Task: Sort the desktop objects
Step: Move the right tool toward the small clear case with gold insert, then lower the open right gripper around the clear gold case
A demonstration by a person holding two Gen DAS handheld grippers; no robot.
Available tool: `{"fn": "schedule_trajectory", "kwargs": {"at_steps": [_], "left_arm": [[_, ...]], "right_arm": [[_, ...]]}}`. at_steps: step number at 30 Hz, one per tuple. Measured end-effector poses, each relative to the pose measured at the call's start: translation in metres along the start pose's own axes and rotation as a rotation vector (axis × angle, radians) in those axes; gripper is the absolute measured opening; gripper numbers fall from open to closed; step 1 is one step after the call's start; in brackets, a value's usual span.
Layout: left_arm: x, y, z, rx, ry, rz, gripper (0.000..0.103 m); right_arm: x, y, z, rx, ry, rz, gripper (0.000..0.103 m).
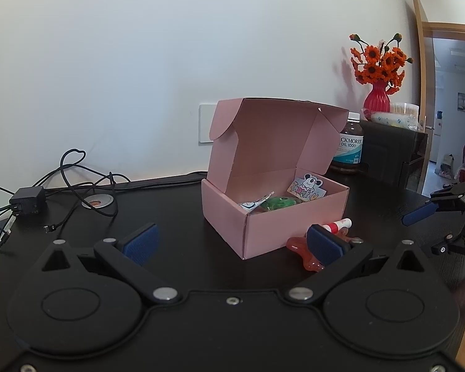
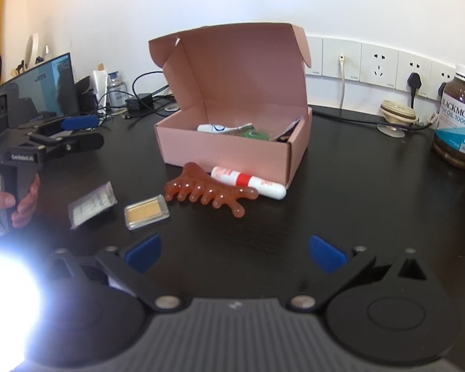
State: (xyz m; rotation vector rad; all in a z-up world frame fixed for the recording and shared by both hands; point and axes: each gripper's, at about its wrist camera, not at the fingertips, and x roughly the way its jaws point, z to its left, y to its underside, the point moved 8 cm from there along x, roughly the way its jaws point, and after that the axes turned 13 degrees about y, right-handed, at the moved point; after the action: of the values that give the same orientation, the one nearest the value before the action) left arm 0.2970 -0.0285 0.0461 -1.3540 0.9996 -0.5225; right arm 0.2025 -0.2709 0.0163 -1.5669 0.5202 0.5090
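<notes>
One pink box (image 2: 229,152) stands open on the black desk (image 2: 356,204), with one amber comb (image 2: 207,193) and one red-and-white tube (image 2: 248,181) beside it. Nearer the desk's left edge lie one clear case (image 2: 146,211) and one sachet (image 2: 92,204). One brown supplement bottle (image 2: 458,121) stands at the right edge.

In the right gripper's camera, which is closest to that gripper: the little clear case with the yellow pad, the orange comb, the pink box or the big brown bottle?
From the right gripper:
1. Clear case, just ahead, left.
2. Orange comb, ahead, centre.
3. Pink box, behind the comb.
4. Brown bottle, far right, by the wall.
</notes>
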Motion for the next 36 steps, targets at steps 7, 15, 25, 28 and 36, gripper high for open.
{"fn": "schedule_trajectory", "kwargs": {"at_steps": [7, 15, 25, 28, 36], "left_arm": [[0.000, 0.000, 0.000, 0.000, 0.000, 0.002, 0.103], [-0.001, 0.000, 0.000, 0.004, -0.001, -0.001, 0.103], [0.000, 0.000, -0.002, 0.013, -0.003, -0.001, 0.103], [0.000, 0.000, -0.002, 0.014, -0.002, 0.000, 0.103], [0.000, 0.001, -0.002, 0.014, 0.003, 0.003, 0.103]], "right_arm": [[0.008, 0.003, 0.002, 0.003, -0.003, 0.037, 0.102], [0.014, -0.004, 0.011, 0.016, -0.029, 0.055, 0.102], [0.020, -0.009, 0.069, -0.123, -0.118, 0.063, 0.092], [0.022, -0.010, 0.076, -0.139, -0.131, 0.077, 0.091], [0.027, -0.008, 0.088, -0.174, -0.143, 0.073, 0.084]]}}
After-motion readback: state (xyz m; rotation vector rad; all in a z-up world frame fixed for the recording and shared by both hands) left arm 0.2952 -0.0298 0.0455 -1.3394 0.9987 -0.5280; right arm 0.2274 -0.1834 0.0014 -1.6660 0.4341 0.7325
